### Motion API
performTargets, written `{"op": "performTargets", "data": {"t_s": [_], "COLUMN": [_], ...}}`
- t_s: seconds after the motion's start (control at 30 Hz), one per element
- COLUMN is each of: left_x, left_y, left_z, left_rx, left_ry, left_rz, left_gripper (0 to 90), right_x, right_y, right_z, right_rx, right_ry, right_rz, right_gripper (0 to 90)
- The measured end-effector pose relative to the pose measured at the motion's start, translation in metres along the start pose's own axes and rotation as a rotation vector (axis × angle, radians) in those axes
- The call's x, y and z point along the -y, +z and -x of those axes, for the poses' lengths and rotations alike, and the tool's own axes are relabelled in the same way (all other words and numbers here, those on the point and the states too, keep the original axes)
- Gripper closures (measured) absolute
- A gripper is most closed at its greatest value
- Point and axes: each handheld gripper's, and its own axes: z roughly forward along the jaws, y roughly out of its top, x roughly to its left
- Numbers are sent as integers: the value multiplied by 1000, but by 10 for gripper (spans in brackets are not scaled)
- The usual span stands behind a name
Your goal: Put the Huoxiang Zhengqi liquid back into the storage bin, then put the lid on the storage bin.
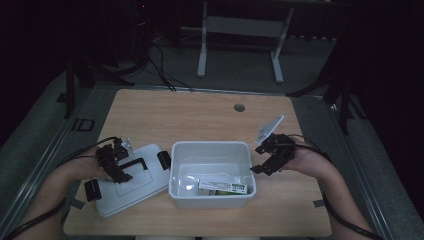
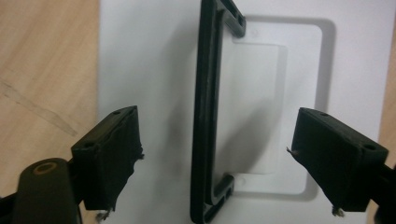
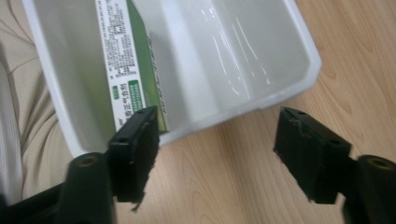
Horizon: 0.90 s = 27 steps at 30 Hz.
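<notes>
High view: lid (image 1: 131, 181) lay flat on bench (image 1: 200, 112), left of bin (image 1: 211, 172). Left gripper view: gripper (image 2: 219, 158) wide over handle (image 2: 205, 116). Probably light, stiff, smooth; best grabbed by handle. Right gripper view: gripper (image 3: 217, 154) wide, empty, beside bin.

A dim lab: a wooden table (image 1: 200, 115) ringed by dark tripod stands (image 1: 75, 80).

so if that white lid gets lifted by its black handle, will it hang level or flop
The lid looks like rigid moulded plastic, so probably no flop. Its handle sits centrally, so it likely hangs fairly level. Probably light.
</notes>
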Motion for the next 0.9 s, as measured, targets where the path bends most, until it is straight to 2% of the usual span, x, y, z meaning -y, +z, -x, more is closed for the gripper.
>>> {"op": "performTargets", "data": {"t_s": [0.03, 0.07, 0.1, 0.17, 0.2, 0.23, 0.27, 0.3, 0.4, 0.47, 0.53, 0.57, 0.6, 0.63, 0.67, 0.7, 0.83, 0.9], "left_x": [0, 0, 0, 0, 0, 0, 1, 1, 1, 0, 0, -2, -2, -3, -3, -3, -6, -6], "left_y": [0, 0, -1, 0, 0, 0, 2, 2, 2, 2, 2, 2, 2, 3, 3, 3, 1, 1], "left_z": [0, 0, -1, -2, -3, -3, -4, -4, -4, -6, -7, -8, -8, -9, -9, -9, -9, -9], "left_rx": [0, 5, 13, 4, 3, 3, 0, -13, -19, -4, 3, 16, 16, 44, 44, 43, 96, 100], "left_ry": [0, -3, -8, -8, -13, -13, -3, 13, 32, 21, 23, 22, 22, 14, 14, 22, 24, 17], "left_rz": [0, 7, 19, 25, 23, 23, 23, 18, 26, 48, 49, 55, 55, 43, 43, 33, 12, 10], "left_gripper": [217, 217, 240, 296, 321, 368, 386, 404, 487, 558, 659, 694, 744, 764, 766, 804, 830, 840], "right_x": [3, 3, 8, 15, 19, 19, 26, 30, 37, 47, 50, 57, 59, 61, 64, 66, 71, 72], "right_y": [0, 0, 1, 4, 6, 6, 14, 17, 23, 32, 35, 44, 46, 49, 52, 55, 61, 62], "right_z": [2, 2, 7, 11, 13, 13, 18, 19, 23, 26, 27, 28, 29, 28, 29, 29, 29, 28], "right_rx": [0, 0, -13, -20, -1, -1, 43, 57, 57, 51, 45, 28, 24, 25, 22, 9, -6, -4], "right_ry": [5, 5, 33, 53, 55, 55, 48, 49, 65, 55, 55, 53, 59, 69, 67, 67, 71, 71], "right_rz": [1, 1, 5, 4, -3, -3, -37, -60, -85, -109, -121, -155, -163, -172, -183, -189, -201, -201], "right_gripper": [259, 259, 216, 204, 201, 201, 190, 176, 174, 174, 174, 174, 173, 170, 170, 170, 170, 170]}}
